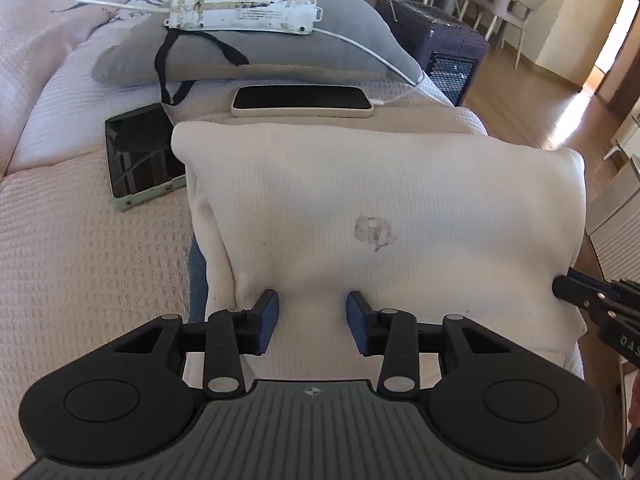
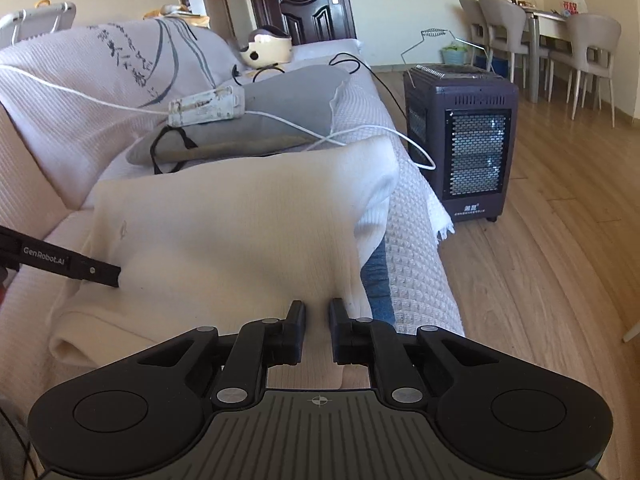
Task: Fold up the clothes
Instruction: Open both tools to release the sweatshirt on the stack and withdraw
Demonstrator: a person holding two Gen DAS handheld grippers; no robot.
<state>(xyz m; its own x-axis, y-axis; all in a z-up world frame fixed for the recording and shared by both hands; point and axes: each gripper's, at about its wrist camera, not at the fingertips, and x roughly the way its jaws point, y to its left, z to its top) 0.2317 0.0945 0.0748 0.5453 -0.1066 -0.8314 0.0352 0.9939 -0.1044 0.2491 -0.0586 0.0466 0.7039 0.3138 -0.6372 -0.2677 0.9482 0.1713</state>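
A cream knit garment with a small grey stain lies folded on the sofa; it also shows in the right wrist view. My left gripper is open, its blue pads resting on the garment's near edge with cloth between them. It shows from the side in the right wrist view. My right gripper has its jaws narrowly apart with a fold of the garment's near right edge between them. Its tip shows at the right in the left wrist view.
Beyond the garment lie a phone on a charging cable, a tablet, and a grey cushion carrying a white power strip. A dark heater stands on the wood floor right of the sofa. Chairs and a table stand behind.
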